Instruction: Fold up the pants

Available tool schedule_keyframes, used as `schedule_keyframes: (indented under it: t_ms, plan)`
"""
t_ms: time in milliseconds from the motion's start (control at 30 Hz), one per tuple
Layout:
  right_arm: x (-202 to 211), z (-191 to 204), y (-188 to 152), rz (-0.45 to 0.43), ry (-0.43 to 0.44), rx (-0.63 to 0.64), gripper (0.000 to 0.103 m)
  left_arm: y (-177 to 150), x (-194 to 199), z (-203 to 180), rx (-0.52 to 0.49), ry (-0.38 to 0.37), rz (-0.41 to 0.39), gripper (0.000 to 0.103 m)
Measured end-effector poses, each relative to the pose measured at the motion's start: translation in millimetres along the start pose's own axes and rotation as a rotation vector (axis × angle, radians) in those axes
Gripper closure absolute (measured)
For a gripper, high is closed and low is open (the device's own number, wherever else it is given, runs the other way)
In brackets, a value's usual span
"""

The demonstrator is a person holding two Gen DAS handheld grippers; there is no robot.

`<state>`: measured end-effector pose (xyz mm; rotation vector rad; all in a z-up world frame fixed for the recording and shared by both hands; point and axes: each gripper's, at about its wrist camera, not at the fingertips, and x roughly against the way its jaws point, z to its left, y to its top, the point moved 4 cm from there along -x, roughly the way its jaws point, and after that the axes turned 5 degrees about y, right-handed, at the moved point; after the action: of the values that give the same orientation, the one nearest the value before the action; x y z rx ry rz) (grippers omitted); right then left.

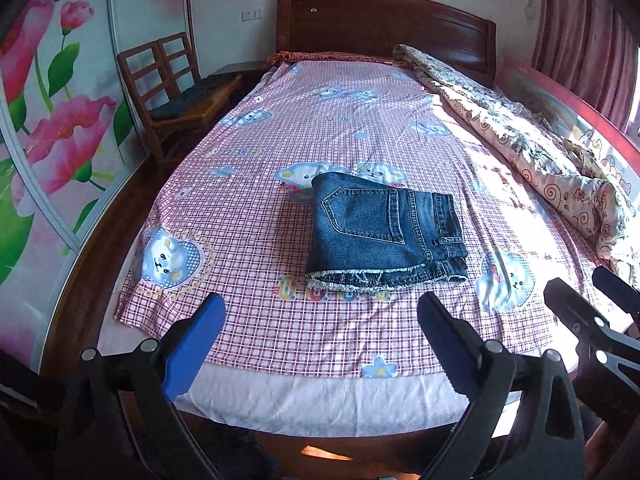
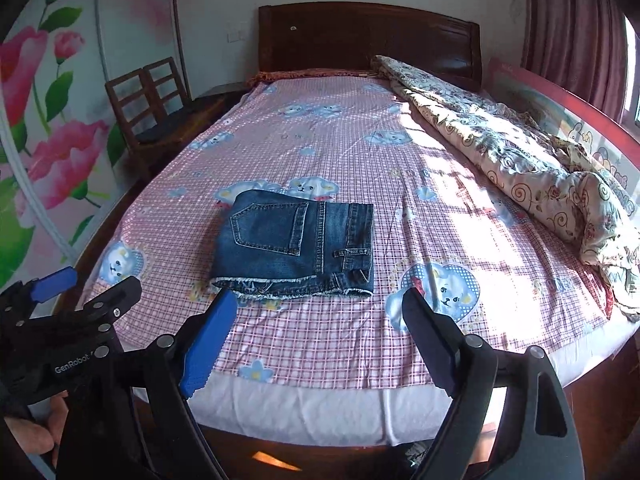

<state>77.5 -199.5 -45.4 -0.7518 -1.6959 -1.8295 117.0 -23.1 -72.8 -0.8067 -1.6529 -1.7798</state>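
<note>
Denim shorts [image 1: 384, 232], folded, flat on checked bedsheet [image 1: 248, 208]; quilt [image 1: 520, 140] bunched at rt edge; left gripper [image 1: 320, 344] & right gripper [image 2: 316, 332] both spread wide, holding nothing.

You can read one brand only: "GenRobot" in white letters on the black body of the left gripper [image 2: 56, 292], at the lower left of the right wrist view. Letters on the sheet's [image 1: 256, 208] print are too blurred to read.
</note>
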Motion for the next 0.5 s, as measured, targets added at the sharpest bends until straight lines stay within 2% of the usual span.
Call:
schedule_keyframes:
  t_ms: [500]
  plan:
    - [10.2, 2.0, 10.3, -0.016, -0.010, -0.008, 0.019, 8.0, 10.7, 2.3, 0.016, -0.007, -0.026, 0.006]
